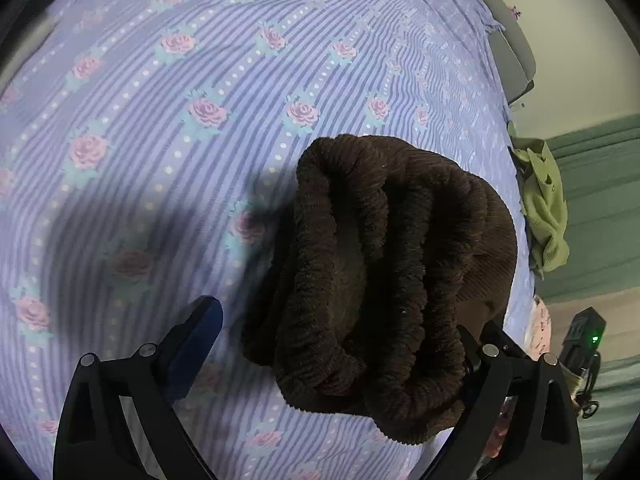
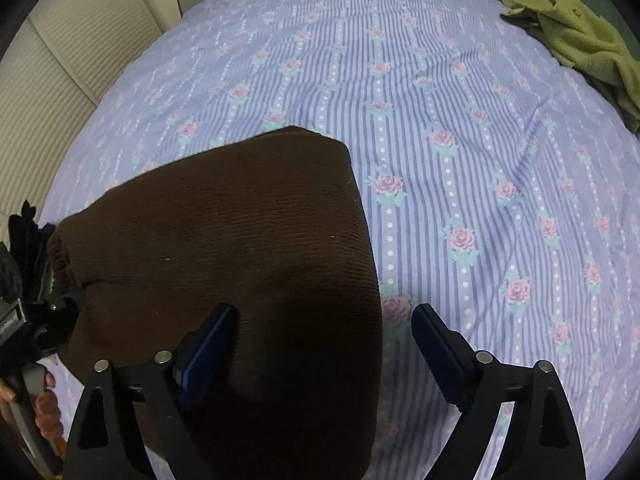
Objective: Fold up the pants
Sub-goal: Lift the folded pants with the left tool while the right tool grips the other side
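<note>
Both tongs, left [image 1: 340,344] and right [image 2: 324,340], gape apart over the folded brown corduroy pants [image 2: 240,248] on the bed [image 2: 460,120], apparently released.

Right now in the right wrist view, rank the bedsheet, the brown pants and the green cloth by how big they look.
1. Bedsheet, fills most of the frame.
2. Brown pants, though closeness to the camera inflates them.
3. Green cloth, far off at the bed's edge, so its real size is unsure.

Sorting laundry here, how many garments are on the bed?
2: brown pants folded between both grippers; a crumpled green garment at the bed's far right edge. Others may lie out of view.
</note>
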`<action>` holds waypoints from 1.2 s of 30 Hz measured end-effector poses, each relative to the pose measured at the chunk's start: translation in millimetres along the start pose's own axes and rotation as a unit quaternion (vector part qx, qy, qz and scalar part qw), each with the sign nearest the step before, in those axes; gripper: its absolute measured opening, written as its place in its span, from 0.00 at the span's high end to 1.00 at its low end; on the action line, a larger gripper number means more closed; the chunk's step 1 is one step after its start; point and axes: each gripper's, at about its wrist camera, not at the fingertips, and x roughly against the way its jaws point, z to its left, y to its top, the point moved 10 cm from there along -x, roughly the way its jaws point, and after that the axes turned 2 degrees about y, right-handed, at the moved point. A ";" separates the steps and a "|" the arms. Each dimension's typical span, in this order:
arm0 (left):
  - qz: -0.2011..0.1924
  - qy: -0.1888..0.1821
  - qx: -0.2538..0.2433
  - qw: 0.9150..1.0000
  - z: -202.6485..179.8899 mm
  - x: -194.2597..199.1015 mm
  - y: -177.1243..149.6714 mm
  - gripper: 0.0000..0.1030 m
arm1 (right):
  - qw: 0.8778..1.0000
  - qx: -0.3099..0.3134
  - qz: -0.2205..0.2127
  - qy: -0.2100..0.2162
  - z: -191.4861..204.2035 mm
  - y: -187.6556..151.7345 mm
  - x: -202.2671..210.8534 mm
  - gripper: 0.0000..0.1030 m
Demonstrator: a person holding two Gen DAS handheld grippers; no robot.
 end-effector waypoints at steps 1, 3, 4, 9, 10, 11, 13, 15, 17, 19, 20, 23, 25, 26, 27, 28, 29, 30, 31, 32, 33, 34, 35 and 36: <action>-0.001 -0.003 0.002 1.000 -0.5 -1.2 0.4 0.04 | 1.000 -0.004 0.001 0.004 -1.3 0.7 -3.0 0.09; -0.004 -0.009 0.005 1.000 -2.3 -4.3 1.5 0.04 | 1.000 -0.012 0.003 0.015 -2.5 0.9 -9.6 0.09; -0.005 -0.012 0.007 1.000 -3.3 -6.3 2.1 0.04 | 1.000 -0.015 0.005 0.018 -2.9 1.1 -12.8 0.09; -0.016 -0.030 0.021 0.999 -4.9 -15.3 4.6 0.03 | 0.997 -0.057 0.023 0.053 -3.8 -0.2 -30.8 0.09; -0.018 -0.034 0.025 0.999 -6.4 -15.9 4.7 0.03 | 0.996 -0.065 0.026 0.060 -4.2 -0.9 -34.0 0.09; -0.022 -0.043 0.033 0.998 -8.6 -17.1 4.3 0.04 | 0.995 -0.070 0.028 0.066 -4.7 -1.3 -36.5 0.09; -0.031 -0.047 0.047 0.997 -9.7 -18.2 2.8 0.04 | 0.994 -0.074 0.033 0.078 -4.8 -0.8 -40.7 0.09; -0.037 -0.058 0.069 0.995 -12.1 -18.2 0.8 0.07 | 0.992 -0.080 0.036 0.087 -6.0 0.0 -42.8 0.09; -0.036 -0.074 0.088 0.993 -14.3 -15.7 -1.3 0.16 | 0.991 -0.089 0.038 0.088 -5.9 1.2 -45.5 0.09; -0.035 -0.075 0.083 0.993 -17.6 -9.3 -2.5 0.25 | 0.990 -0.098 0.038 0.092 -4.8 2.5 -44.9 0.15; -0.035 -0.073 0.075 0.994 -19.4 -5.6 -2.2 0.31 | 0.990 -0.099 0.038 0.095 -3.1 2.7 -44.2 0.18; -0.032 -0.063 0.039 0.997 -29.6 6.5 -0.1 0.41 | 0.988 -0.099 0.039 0.108 2.5 4.5 -38.2 0.36; -0.035 -0.051 0.014 0.998 -37.4 16.1 2.0 0.44 | 0.988 -0.103 0.039 0.113 6.1 8.6 -31.7 0.52; -0.038 -0.048 0.009 0.998 -39.0 19.4 2.1 0.45 | 0.987 -0.102 0.035 0.117 9.2 10.3 -24.7 0.56; -0.041 -0.045 0.001 0.998 -42.6 25.2 1.9 0.46 | 0.988 -0.102 0.031 0.115 11.2 11.0 -18.5 0.59; -0.048 -0.042 -0.010 0.998 -47.7 32.9 1.7 0.47 | 0.988 -0.099 0.026 0.112 13.7 11.9 -12.2 0.61; -0.053 -0.041 -0.022 0.997 -53.1 40.3 1.3 0.47 | 0.990 -0.090 0.017 0.109 17.6 13.7 -2.1 0.62; -0.056 -0.041 -0.030 0.997 -57.7 46.4 0.4 0.47 | 0.991 -0.085 0.013 0.106 19.2 14.0 3.9 0.63; -0.062 -0.043 -0.040 0.996 -63.2 56.0 -1.5 0.47 | 0.992 -0.077 0.005 0.103 22.6 14.8 14.5 0.63; -0.067 -0.044 -0.048 0.996 -66.6 63.1 -3.1 0.47 | 0.993 -0.068 -0.004 0.101 26.3 15.1 26.8 0.63; -0.072 -0.046 -0.060 0.995 -72.4 73.2 -5.5 0.47 | 0.993 -0.062 -0.012 0.100 29.0 13.4 37.8 0.63; -0.079 -0.048 -0.071 0.993 -78.1 84.7 -8.7 0.47 | 0.994 -0.052 -0.025 0.098 33.3 12.5 53.9 0.63; -0.084 -0.052 -0.077 0.992 -82.2 93.5 -10.4 0.47 | 0.994 -0.048 -0.033 0.097 33.3 11.9 65.4 0.63; -0.090 -0.057 -0.086 0.991 -87.8 105.0 -14.6 0.47 | 0.994 -0.043 -0.043 0.095 35.4 10.9 77.6 0.63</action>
